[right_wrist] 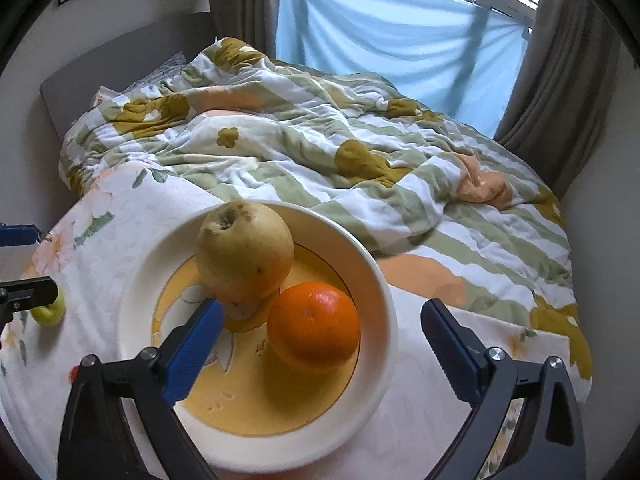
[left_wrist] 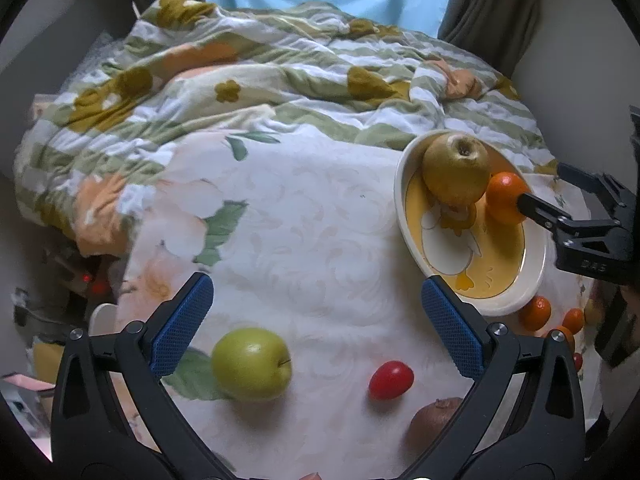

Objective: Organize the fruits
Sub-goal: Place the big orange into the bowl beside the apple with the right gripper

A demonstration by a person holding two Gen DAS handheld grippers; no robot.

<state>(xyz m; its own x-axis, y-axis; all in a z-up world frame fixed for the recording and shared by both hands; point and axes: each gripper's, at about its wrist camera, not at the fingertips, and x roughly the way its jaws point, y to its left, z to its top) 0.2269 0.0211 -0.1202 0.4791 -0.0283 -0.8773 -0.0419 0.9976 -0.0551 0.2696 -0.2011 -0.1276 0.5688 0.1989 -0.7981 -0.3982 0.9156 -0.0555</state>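
Note:
A cream bowl [right_wrist: 380,280] with a yellow duck picture holds a yellow-brown pear [right_wrist: 244,254] and an orange [right_wrist: 314,326]. My right gripper [right_wrist: 322,346] is open over the bowl, its blue pads on either side of the orange without touching it. In the left wrist view the bowl [left_wrist: 536,280], pear [left_wrist: 456,170] and orange [left_wrist: 504,196] sit at the right, with the right gripper [left_wrist: 540,192] reaching in. My left gripper [left_wrist: 316,320] is open and empty above a green apple [left_wrist: 251,364], a red tomato-like fruit [left_wrist: 390,380] and a brown kiwi-like fruit [left_wrist: 434,420].
Small oranges [left_wrist: 535,313] lie beside the bowl's near rim. The fruit rests on a floral white cloth [left_wrist: 304,240] over a small table. A rumpled striped quilt [left_wrist: 280,92] covers the bed behind, with curtains and a blue sheet [right_wrist: 380,40] at the window.

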